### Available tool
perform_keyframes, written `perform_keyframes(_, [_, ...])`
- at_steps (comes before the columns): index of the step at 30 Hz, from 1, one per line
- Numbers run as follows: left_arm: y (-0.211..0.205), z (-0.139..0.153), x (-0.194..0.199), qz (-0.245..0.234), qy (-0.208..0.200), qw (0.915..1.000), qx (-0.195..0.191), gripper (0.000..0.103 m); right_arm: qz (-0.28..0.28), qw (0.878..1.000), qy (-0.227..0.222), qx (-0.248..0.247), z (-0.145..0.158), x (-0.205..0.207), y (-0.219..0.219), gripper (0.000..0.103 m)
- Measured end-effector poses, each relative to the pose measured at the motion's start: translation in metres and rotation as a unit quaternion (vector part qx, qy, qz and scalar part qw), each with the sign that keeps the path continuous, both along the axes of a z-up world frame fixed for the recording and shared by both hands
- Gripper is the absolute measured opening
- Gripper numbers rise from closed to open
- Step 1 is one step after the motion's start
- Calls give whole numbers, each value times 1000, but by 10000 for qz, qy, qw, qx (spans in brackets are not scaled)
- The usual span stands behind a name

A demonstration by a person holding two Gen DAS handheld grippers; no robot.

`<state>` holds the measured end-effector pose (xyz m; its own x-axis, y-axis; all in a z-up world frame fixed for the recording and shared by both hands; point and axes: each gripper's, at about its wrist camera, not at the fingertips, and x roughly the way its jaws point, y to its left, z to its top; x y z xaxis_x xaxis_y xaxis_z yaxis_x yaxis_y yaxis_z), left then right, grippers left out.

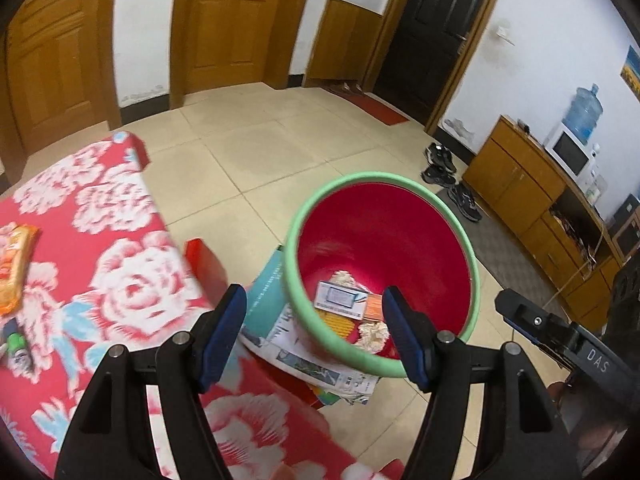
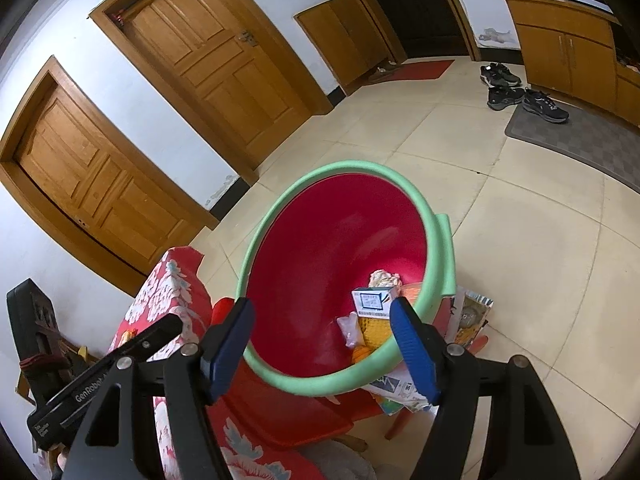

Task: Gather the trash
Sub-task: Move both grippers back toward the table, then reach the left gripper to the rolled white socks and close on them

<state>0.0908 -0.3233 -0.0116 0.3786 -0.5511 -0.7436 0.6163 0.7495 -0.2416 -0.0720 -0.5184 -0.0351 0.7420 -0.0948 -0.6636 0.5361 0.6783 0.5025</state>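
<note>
A red bin with a green foam rim [image 1: 304,216] [image 2: 276,204] stands beside the table on a red stool. Inside lie a small white box [image 1: 340,300] [image 2: 372,300], crumpled paper [image 1: 374,334] and orange and yellow wrappers [image 2: 374,330]. My left gripper [image 1: 314,336] is open and empty, above the bin's near rim. My right gripper [image 2: 322,344] is open and empty, over the bin's near rim; its body also shows in the left wrist view [image 1: 560,332]. On the table an orange snack packet [image 1: 14,264] and a small green-capped tube [image 1: 16,346] lie at the left.
The table has a red floral cloth [image 1: 132,280] [image 2: 160,292]. Papers and a teal booklet [image 1: 268,300] lie under the bin on the red stool [image 2: 288,412]. Shoes [image 1: 444,166] [image 2: 520,94], a grey mat [image 2: 576,136] and wooden cabinets [image 1: 520,184] stand to the right on the tiled floor.
</note>
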Motion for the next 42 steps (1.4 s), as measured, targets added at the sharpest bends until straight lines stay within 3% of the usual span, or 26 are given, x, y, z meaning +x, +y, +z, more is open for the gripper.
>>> perform_keyframes(10, [55, 19, 3, 462, -159, 9987, -160, 70, 236, 9997, -39, -85, 11, 4, 27, 74])
perform_keyframes(22, [129, 28, 10, 1074, -328, 9937, -50, 70, 623, 9976, -14, -298, 26, 18, 74, 81])
perform_keyframes(42, [265, 12, 53, 2242, -526, 9715, 558, 70, 1533, 9864, 172, -565, 35, 69, 176, 84])
